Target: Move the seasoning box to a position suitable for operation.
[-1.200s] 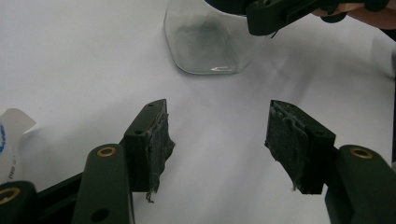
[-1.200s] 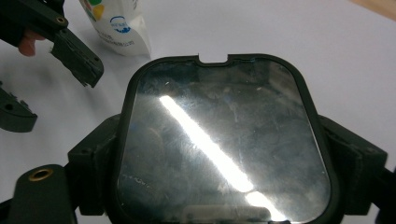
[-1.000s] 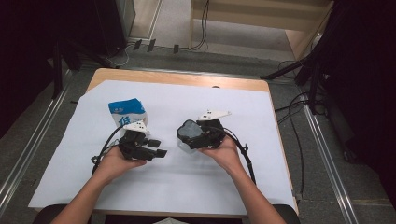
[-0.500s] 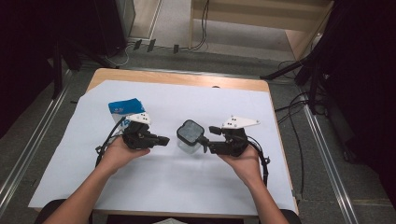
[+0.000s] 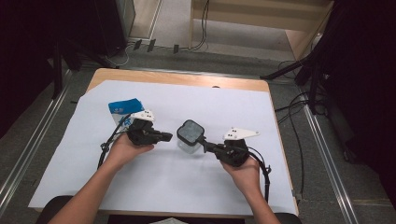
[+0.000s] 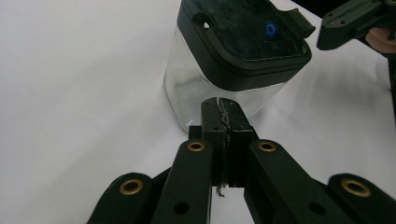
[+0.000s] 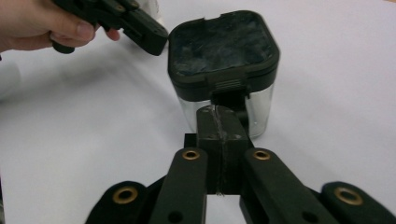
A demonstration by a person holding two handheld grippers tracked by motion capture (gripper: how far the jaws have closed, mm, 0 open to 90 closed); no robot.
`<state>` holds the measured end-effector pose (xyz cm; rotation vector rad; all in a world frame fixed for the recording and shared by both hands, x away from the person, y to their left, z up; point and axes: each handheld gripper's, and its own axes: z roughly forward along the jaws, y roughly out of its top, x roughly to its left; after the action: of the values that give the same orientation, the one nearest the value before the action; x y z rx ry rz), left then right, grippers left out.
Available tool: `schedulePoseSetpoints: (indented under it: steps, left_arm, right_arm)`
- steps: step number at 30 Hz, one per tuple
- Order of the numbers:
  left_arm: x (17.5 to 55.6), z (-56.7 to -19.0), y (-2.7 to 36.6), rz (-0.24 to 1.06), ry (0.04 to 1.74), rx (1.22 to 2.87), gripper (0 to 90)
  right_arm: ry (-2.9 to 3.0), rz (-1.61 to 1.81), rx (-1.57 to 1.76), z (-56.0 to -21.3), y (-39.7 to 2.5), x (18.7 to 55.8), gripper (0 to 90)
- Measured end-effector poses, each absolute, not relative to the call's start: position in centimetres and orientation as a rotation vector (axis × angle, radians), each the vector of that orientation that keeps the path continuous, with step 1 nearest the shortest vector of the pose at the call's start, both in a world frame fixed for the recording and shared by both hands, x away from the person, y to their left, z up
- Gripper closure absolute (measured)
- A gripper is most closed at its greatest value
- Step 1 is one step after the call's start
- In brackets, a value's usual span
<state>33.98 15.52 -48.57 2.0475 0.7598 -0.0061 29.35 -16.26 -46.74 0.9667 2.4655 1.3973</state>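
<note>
My left gripper (image 6: 219,109) sits with its jaws pressed flat together, nothing between them, tips just short of the clear wall of the container (image 6: 233,70). My right gripper (image 7: 219,116) is pinched closed too, nosed up under the small latch tab on the dark lid (image 7: 222,39); I can't tell whether it touches the tab or only sits beside it.

From the high view, the container (image 5: 190,136) stands upright on the white sheet (image 5: 177,182) between the two tools, the left gripper (image 5: 167,136) to its left, the right gripper (image 5: 205,145) coming in from the lower right. Behind my left hand (image 5: 122,148) lies a blue and white packet (image 5: 123,108), partly hidden by the tool. The wooden table (image 5: 187,78) edges out beyond the sheet.

The left gripper view gives me a small blue ring on the lid and an empty, clear body. The right gripper view shows the lid scuffed, with the other tool close by at the upper left.
</note>
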Motion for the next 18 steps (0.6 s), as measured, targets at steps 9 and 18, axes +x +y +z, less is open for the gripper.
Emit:
schedulePoseSetpoints:
  steps: [9, 18]
  left_arm:
    - [34.6, -49.4, 14.8, -0.01, 0.787, 2.038, 90.0]
    - [34.9, -49.8, 14.5, -0.04, 0.784, 2.04, 89.8]
  right_arm:
    - [2.535, 1.37, 0.958, -48.2, -15.0, 28.8, 90.0]
    - [2.531, 1.343, 1.007, -48.8, -15.4, 29.7, 90.0]
